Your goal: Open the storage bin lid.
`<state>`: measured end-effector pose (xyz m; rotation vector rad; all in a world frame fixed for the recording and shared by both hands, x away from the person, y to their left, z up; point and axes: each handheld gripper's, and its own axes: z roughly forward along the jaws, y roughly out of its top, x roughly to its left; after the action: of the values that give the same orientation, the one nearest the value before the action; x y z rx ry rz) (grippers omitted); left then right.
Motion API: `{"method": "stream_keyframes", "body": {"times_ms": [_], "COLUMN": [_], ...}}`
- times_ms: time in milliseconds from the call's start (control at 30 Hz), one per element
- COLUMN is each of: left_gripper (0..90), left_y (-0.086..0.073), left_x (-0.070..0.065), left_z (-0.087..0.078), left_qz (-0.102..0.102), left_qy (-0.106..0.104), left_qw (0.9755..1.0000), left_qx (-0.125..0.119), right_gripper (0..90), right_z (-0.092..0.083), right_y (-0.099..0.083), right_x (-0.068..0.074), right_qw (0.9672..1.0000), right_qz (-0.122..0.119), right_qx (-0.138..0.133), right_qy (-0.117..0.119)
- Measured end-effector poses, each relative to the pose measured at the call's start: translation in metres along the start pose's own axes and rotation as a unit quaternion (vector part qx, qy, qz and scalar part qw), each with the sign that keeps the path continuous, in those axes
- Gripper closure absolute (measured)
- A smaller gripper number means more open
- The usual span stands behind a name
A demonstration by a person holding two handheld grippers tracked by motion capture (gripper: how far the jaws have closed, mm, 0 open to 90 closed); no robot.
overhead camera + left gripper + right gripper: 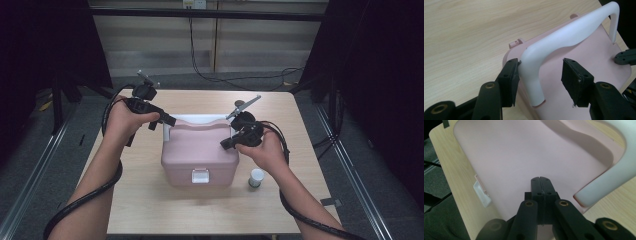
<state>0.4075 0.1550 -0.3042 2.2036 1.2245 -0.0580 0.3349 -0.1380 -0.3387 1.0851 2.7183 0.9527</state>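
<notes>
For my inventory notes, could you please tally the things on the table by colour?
Pink: 1, the box
White: 1, the cup
Total: 2

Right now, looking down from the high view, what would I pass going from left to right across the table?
Left tool → pink box with its white latch → right tool → small white cup.
</notes>
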Motion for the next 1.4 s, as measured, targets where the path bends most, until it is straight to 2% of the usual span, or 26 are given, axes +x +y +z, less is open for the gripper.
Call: {"method": "stream_keyframes", "body": {"times_ms": [167, 200, 300, 333, 467, 600, 667, 700, 800, 833, 933, 1233, 1400], "left_gripper": [51.0, 51.1, 50.2, 49.4, 49.3, 46.9, 47.3, 48.3, 49.6, 49.8, 50.6, 55.2, 57.0], "left_y": [-0.001, -0.002, -0.004, -0.005, -0.007, -0.008, -0.008, -0.007, -0.007, -0.007, -0.006, -0.006, -0.005], "left_x": [-0.007, -0.009, -0.012, -0.013, -0.014, -0.012, -0.012, -0.011, -0.013, -0.014, -0.016, -0.016, -0.018], "left_z": [-0.009, -0.011, -0.011, -0.011, -0.008, -0.005, -0.002, 0.001, 0.004, 0.007, 0.010, 0.012, 0.013], "left_qz": [0.008, 0.018, 0.024, 0.022, 0.035, 0.045, 0.047, 0.056, 0.056, 0.064, 0.059, 0.066, 0.061], "left_qy": [-0.005, -0.002, 0.002, 0.004, 0.007, 0.010, 0.008, 0.010, 0.011, 0.020, 0.026, 0.043, 0.057], "left_qw": [0.9999, 0.9998, 0.9997, 0.9998, 0.9993, 0.9989, 0.9988, 0.9984, 0.9984, 0.9978, 0.9979, 0.9969, 0.9965], "left_qx": [-0.005, -0.003, -0.001, -0.002, 0.005, 0.000, -0.006, -0.001, -0.003, -0.001, -0.004, -0.002, 0.001], "right_gripper": [90.0, 90.0, 90.0, 90.0, 90.0, 90.0, 90.0, 90.0, 90.0, 90.0, 90.0, 90.0, 90.0], "right_z": [0.001, 0.001, 0.001, 0.001, 0.001, 0.001, 0.001, 0.000, 0.000, 0.000, 0.000, 0.000, 0.000], "right_y": [0.000, 0.000, 0.000, 0.000, 0.000, 0.000, 0.000, -0.001, -0.001, -0.001, -0.002, -0.002, -0.003], "right_x": [0.000, 0.000, 0.001, 0.001, 0.001, 0.001, 0.000, -0.001, -0.001, -0.002, -0.002, -0.002, -0.002], "right_qw": [1.0000, 1.0000, 1.0000, 1.0000, 1.0000, 1.0000, 1.0000, 1.0000, 0.9999, 0.9999, 0.9999, 0.9999, 0.9998], "right_qz": [0.003, 0.003, 0.003, 0.003, 0.001, 0.001, 0.002, 0.004, 0.007, 0.007, 0.007, 0.009, 0.010], "right_qx": [-0.004, -0.004, -0.002, -0.002, -0.003, -0.003, -0.006, -0.007, -0.009, -0.010, -0.010, -0.013, -0.014], "right_qy": [0.000, 0.000, -0.002, -0.004, -0.004, -0.002, 0.000, 0.001, 0.005, 0.005, 0.005, 0.004, 0.005]}}
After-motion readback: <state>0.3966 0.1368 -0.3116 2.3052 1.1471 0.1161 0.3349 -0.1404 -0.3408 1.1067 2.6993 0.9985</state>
